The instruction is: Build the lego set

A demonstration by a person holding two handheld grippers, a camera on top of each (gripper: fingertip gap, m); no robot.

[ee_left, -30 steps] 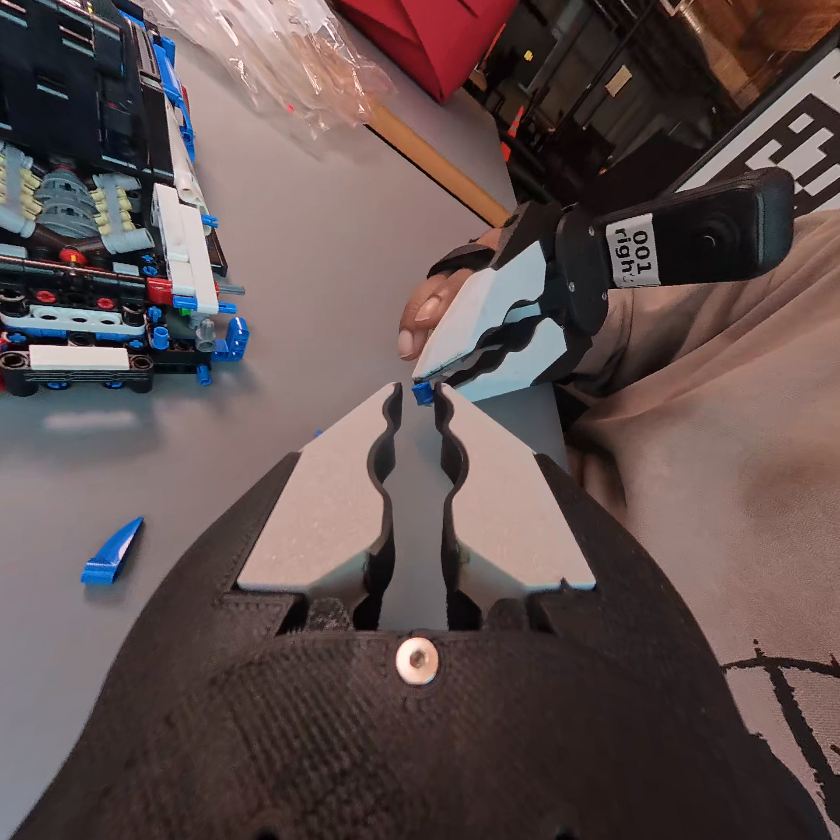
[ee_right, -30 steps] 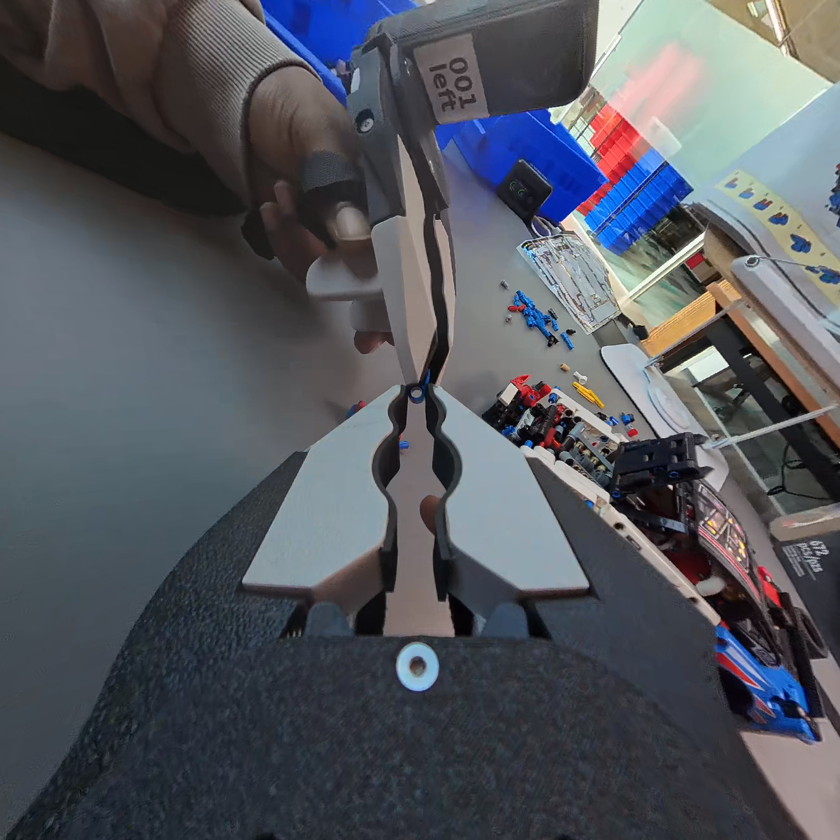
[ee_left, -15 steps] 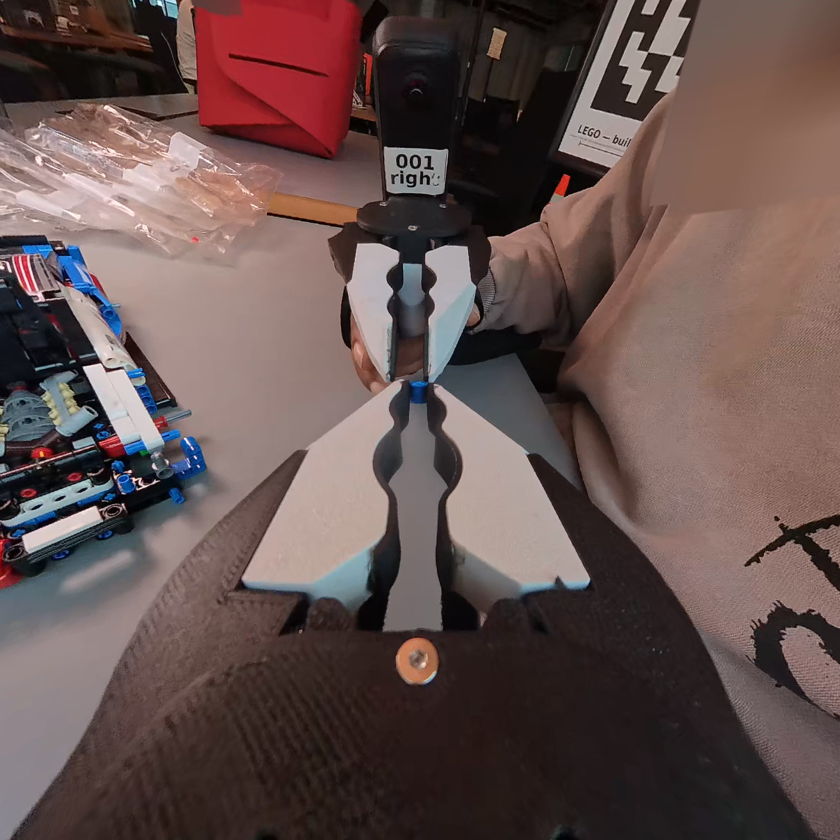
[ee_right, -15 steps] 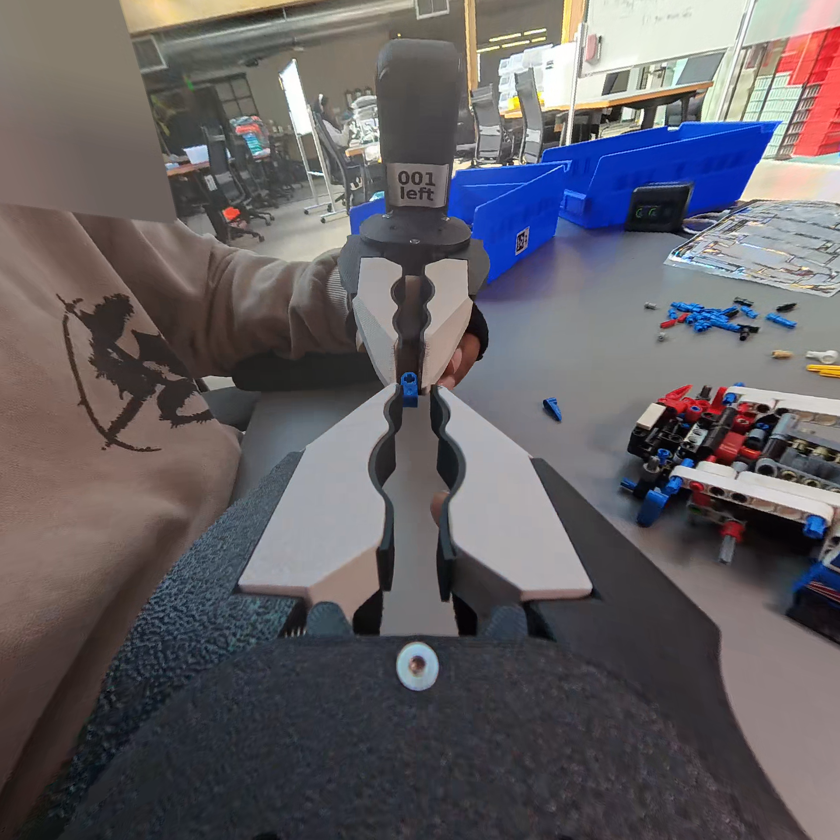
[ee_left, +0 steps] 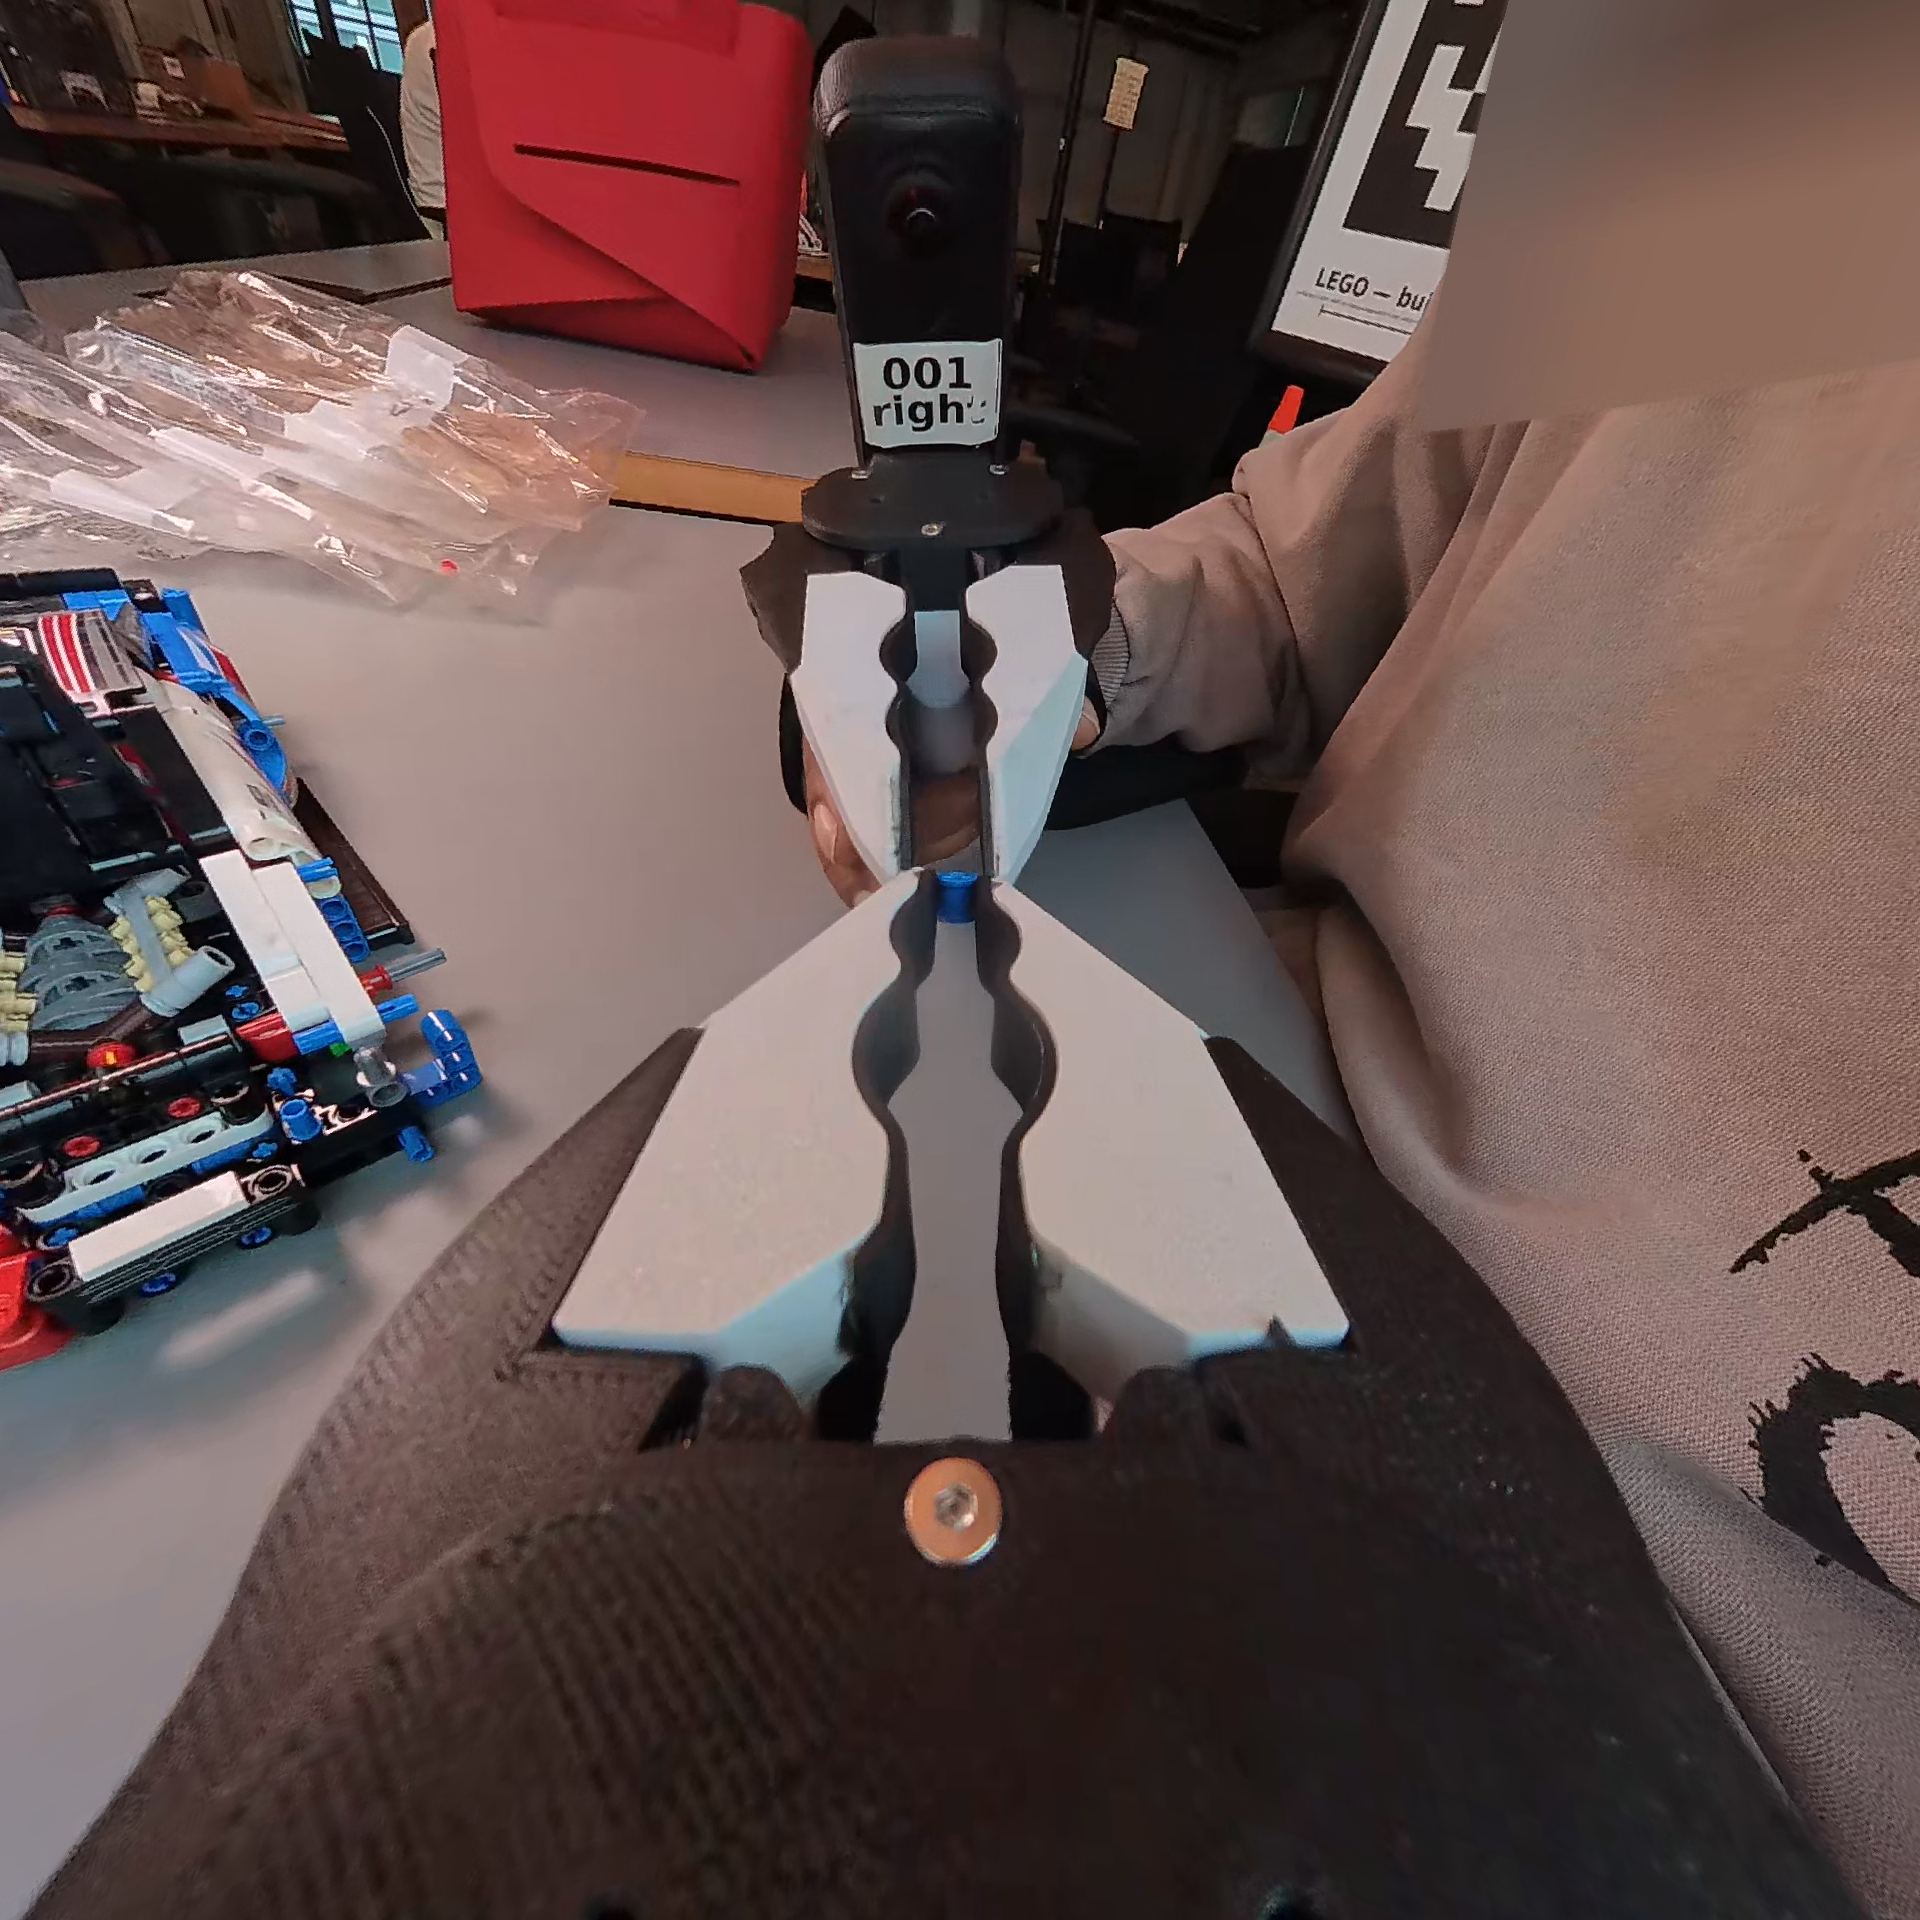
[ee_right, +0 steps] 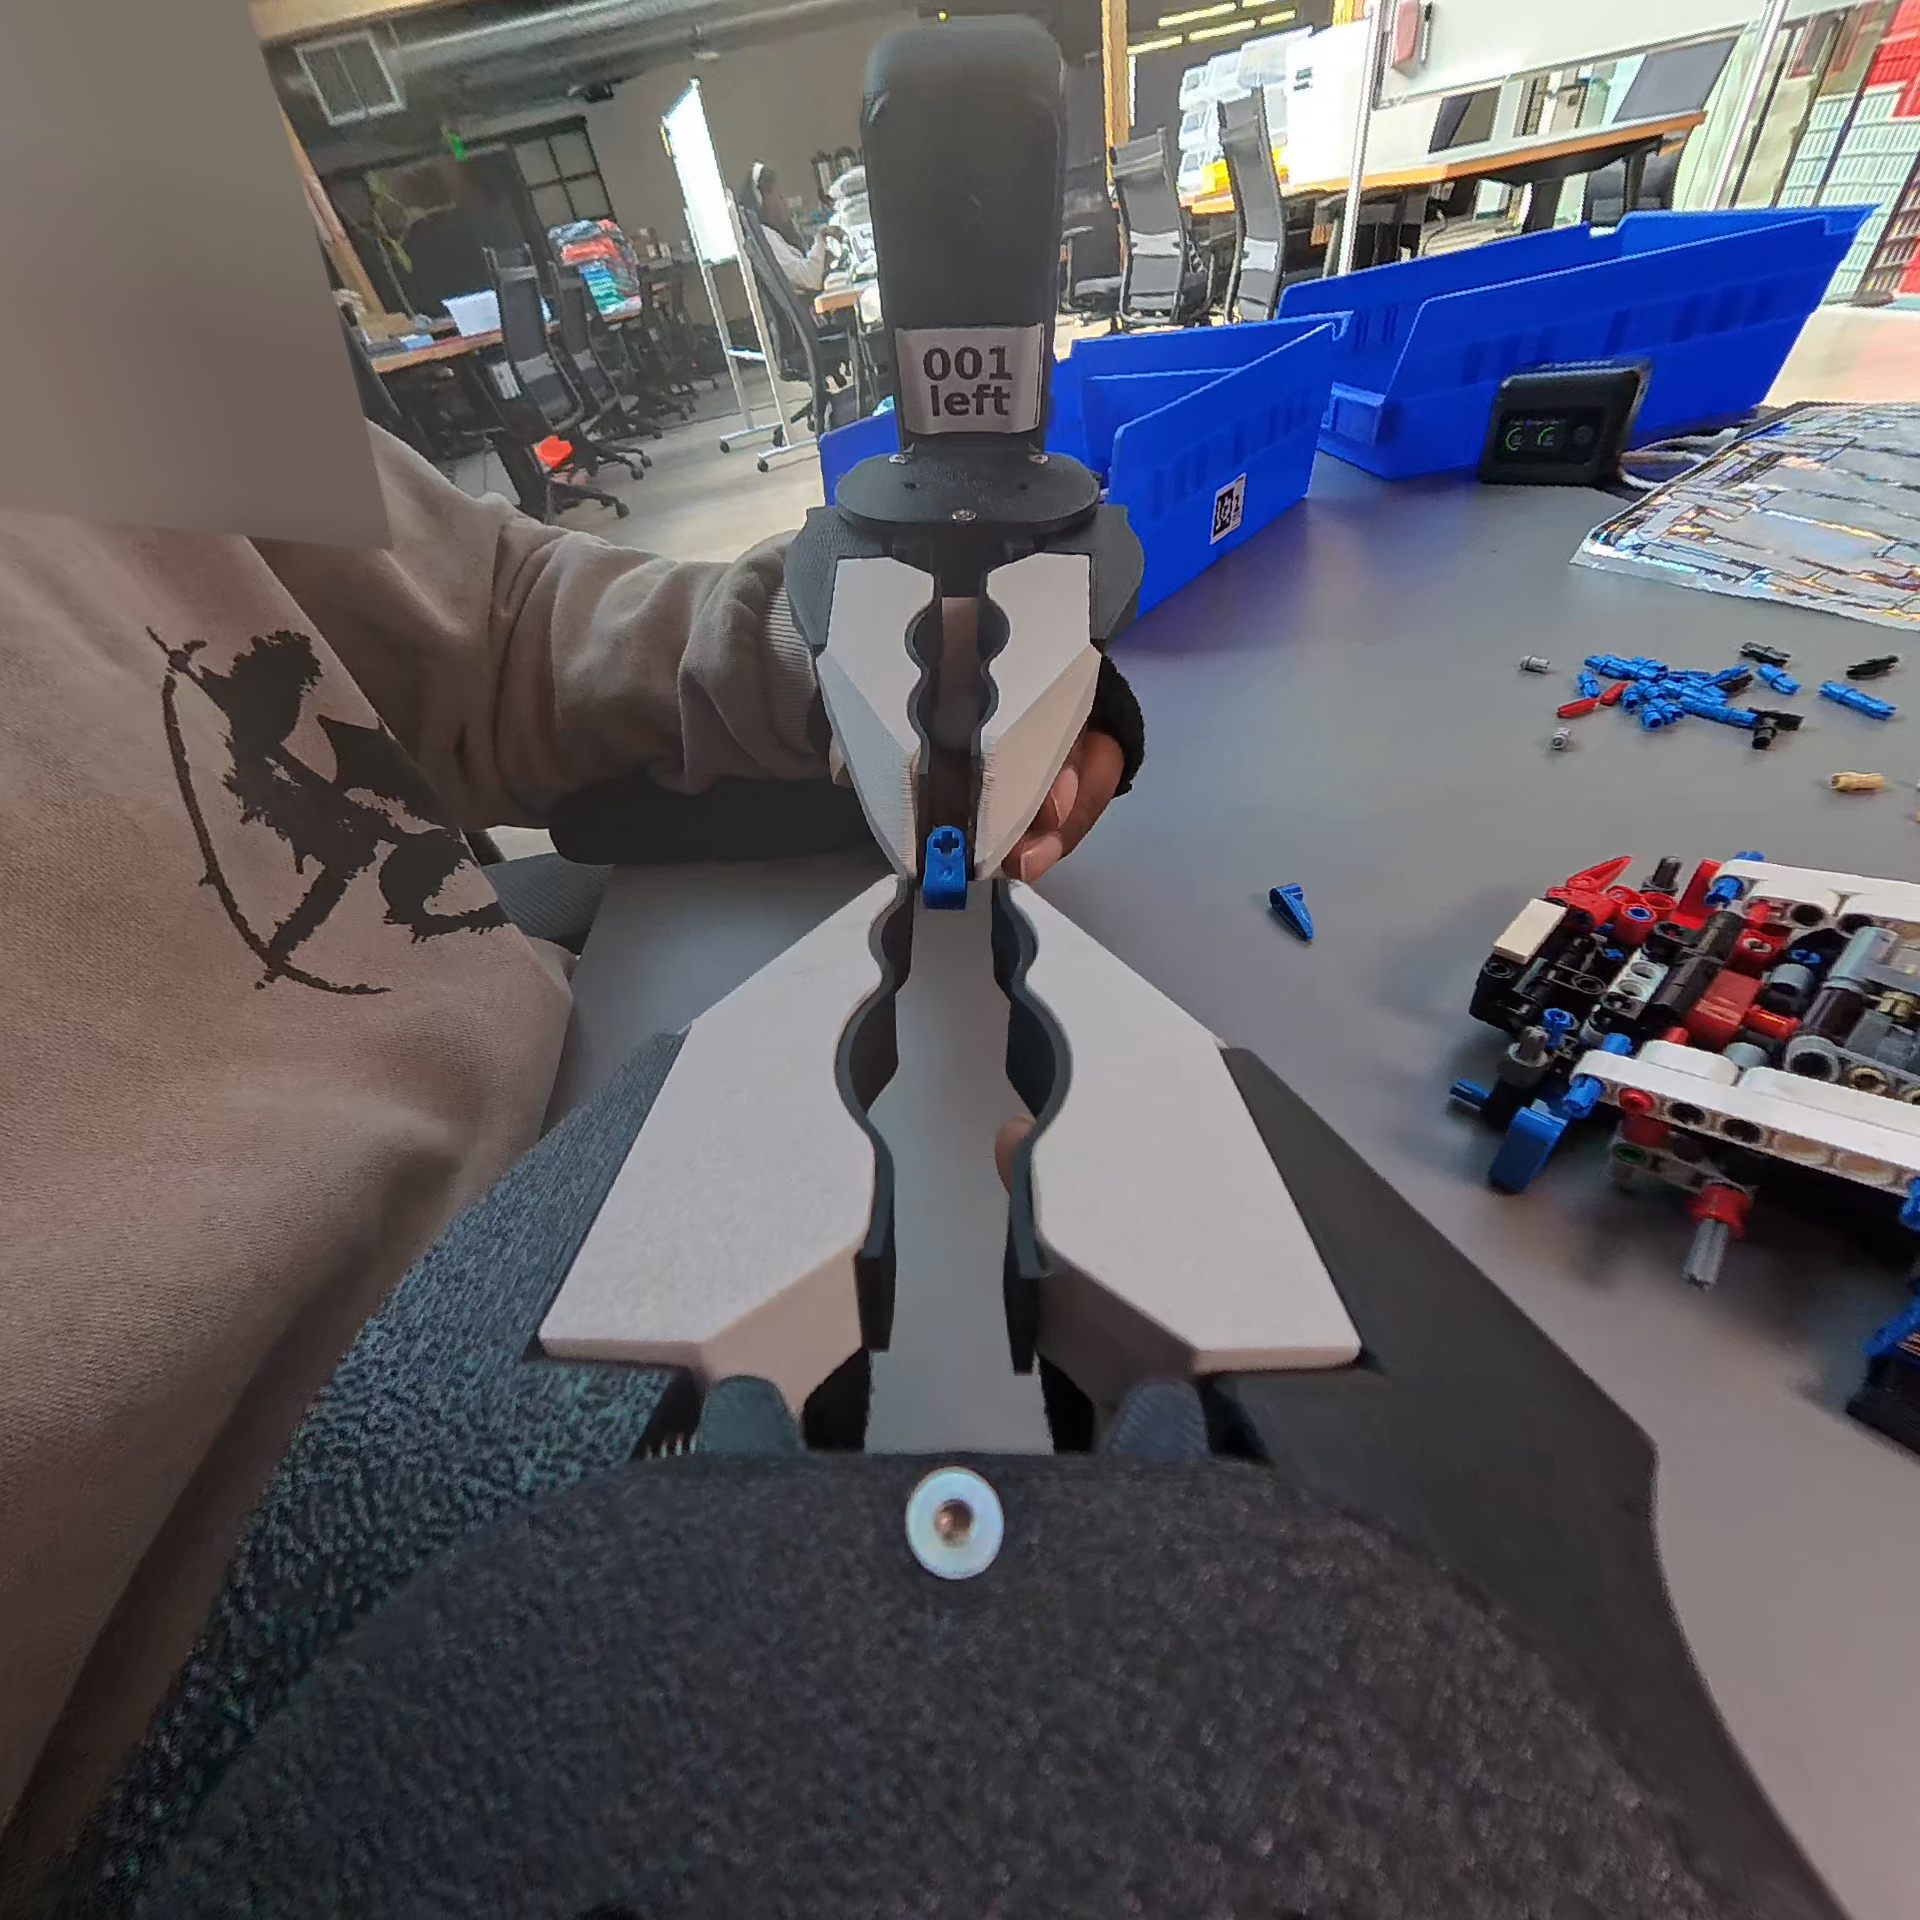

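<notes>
From the left wrist view, the left gripper is pinching a small blue connector piece at the very tips of its matte, pale wedge-shaped jaws, whose inner edges are wavy. The right gripper is facing it tip to tip, its jaws narrowed beside the same piece; whether they grip it I cannot tell. The partly built lego car is lying on the smooth grey desk to the left, with crinkled clear plastic bags behind it.

From the right wrist view, the blue connector piece is sitting upright between both sets of tips. A loose blue wedge, scattered blue pins and the lego car are lying to the right, with blue bins behind.
</notes>
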